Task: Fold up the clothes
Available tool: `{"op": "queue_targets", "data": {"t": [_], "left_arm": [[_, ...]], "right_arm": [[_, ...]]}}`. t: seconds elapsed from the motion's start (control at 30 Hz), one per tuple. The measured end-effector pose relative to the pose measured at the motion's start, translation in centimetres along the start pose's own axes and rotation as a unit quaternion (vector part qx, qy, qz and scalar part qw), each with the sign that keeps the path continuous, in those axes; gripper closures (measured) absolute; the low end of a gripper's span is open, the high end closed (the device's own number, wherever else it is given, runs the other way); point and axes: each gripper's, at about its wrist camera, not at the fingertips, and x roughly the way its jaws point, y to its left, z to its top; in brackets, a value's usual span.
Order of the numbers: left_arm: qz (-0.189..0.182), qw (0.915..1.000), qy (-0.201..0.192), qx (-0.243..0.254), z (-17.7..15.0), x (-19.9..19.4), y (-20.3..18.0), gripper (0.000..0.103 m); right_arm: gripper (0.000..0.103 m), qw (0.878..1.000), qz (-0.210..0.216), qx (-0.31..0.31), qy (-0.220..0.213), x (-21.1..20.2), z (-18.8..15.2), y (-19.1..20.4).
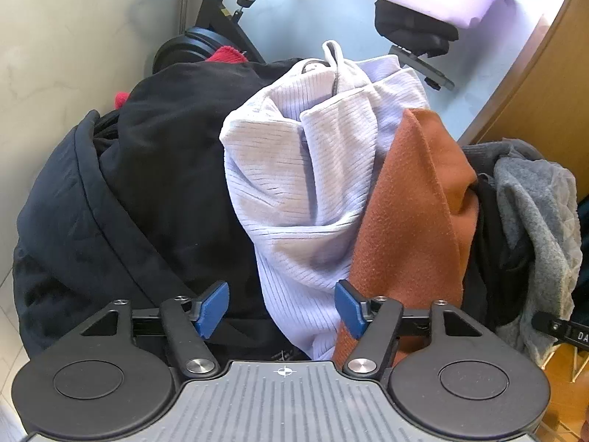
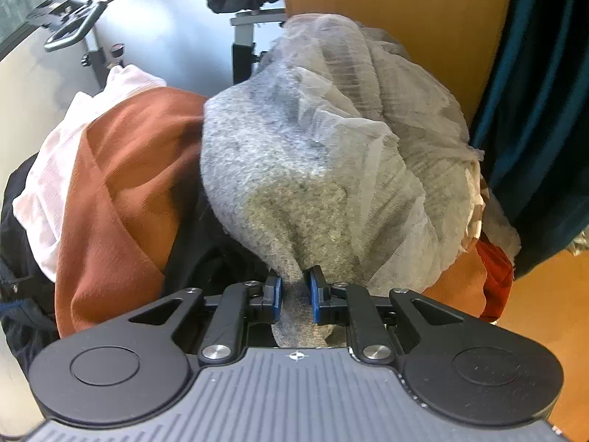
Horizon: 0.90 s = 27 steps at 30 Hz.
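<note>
— Right gripper point(image 2: 293, 296)?
— Clamped on grey knit point(image 2: 279, 184), beside the rust cloth point(image 2: 121, 184).
— Left gripper point(image 1: 281, 307)?
— Jaws apart, pads clear of the lilac ribbed top point(image 1: 294, 184) left of the rust cloth. Any writing is too cropped to read.

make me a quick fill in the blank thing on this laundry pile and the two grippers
1. The right gripper is shut on the ____ garment.
2. The left gripper has its jaws ____, gripping nothing.
3. Between the pale ribbed garment and the grey garment lies a cloth coloured ____.
4. Behind the pile stands an exercise ____.

Missing words: grey; open; rust orange; bike
</note>
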Motion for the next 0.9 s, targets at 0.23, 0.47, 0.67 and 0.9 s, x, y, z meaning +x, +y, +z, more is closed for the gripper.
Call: {"op": "queue_targets", "data": {"t": [0.23, 0.47, 0.67, 0.9], "left_arm": [[0.027, 0.9995, -0.015, -0.002, 0.3, -0.3, 0.5, 0.025], [0.045, 0.9986, -0.027, -0.004, 0.9, -0.4, 0.3, 0.016], [0.056, 0.9979, -0.030, -0.010, 0.6, -0.6, 0.5, 0.015], [0.082, 0.9950, -0.031, -0.048, -0.1, -0.8, 3.6, 0.011]], "right_arm": [[0.086, 0.999, 0.010, 0.034, 0.000, -0.4, 0.1, -0.7], [0.054, 0.998, 0.005, 0.046, -0.031, -2.3, 0.9, -1.6], [0.043, 0.996, -0.004, 0.053, -0.071, -3.4, 1.7, -2.4], [0.032, 0.995, -0.016, 0.056, -0.080, -2.9, 3.2, -2.6]]}}
